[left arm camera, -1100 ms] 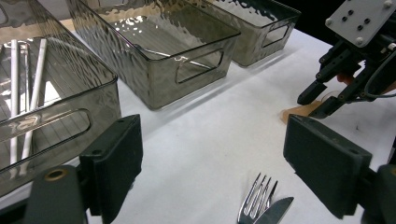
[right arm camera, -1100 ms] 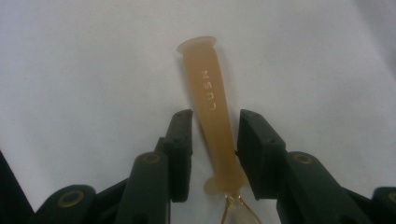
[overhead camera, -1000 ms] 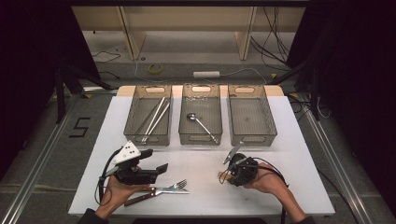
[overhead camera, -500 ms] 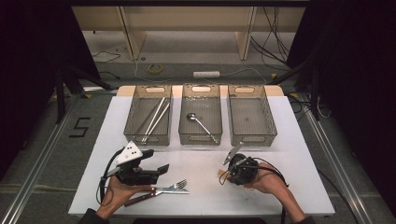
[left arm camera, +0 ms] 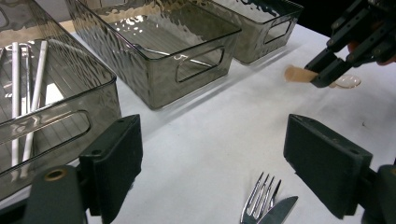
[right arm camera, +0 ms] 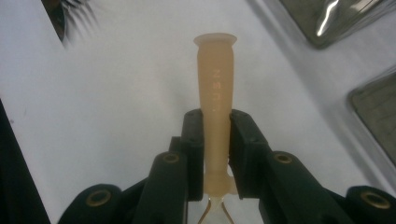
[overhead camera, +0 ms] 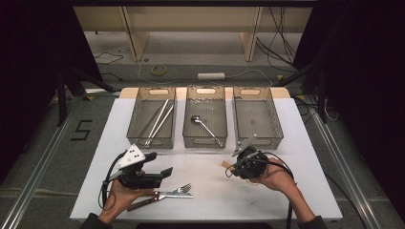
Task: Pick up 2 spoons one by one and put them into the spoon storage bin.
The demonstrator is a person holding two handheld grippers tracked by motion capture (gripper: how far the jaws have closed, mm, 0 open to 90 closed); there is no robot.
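Spoon handle [right arm camera: 215, 88], a pale beige plastic stem with a flared end, sits clamped between the two black jaws of the right gripper [right arm camera: 215, 140], which have just been closing on it; the stem sticks out well past the fingertips and its clear bowl hangs behind them, as the left gripper view shows [left arm camera: 348, 81]. In the high view the right gripper [overhead camera: 232, 166] holds this spoon [overhead camera: 225, 164] over bare white table [overhead camera: 210, 200], just in front of the gap between the middle bin [overhead camera: 205, 139] and the right bin [overhead camera: 260, 138], close to their near walls but apart from them. White tabletop lies open all around the handle's tip toward the table's middle. The right bin looks bare inside, the middle bin holds a metal spoon [overhead camera: 203, 125], and the left bin [overhead camera: 150, 140] holds white sticks [overhead camera: 157, 120] lying lengthwise. Well apart to the left, the left gripper [overhead camera: 165, 174] rests low near the front edge with its jaws standing wide and nothing between them. Just in front of it a metal fork [overhead camera: 179, 191] and a knife [overhead camera: 143, 201] lie side by side on the table, near the front edge, the fork's tines pointing toward the open middle.
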